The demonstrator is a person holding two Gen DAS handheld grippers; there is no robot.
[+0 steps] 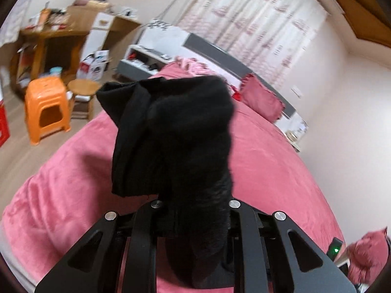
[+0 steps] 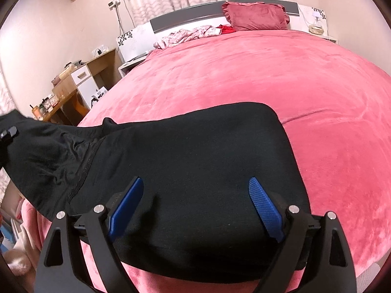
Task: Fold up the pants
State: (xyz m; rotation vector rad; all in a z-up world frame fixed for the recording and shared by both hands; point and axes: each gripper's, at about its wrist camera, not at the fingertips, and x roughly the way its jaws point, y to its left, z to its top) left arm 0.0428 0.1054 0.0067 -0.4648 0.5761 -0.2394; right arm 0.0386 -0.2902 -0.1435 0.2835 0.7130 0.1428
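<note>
While its blue-padded fingers stand wide apart, the right gripper hovers over the soft black fabric pants, which lie partly flattened on the pink plush bedspread. The left gripper is clamped on a bunched end of the pants, lifting it above the bed. Further off sit a dark red ruffled pillow by the headboard and, on the floor, an orange plastic stool.
</note>
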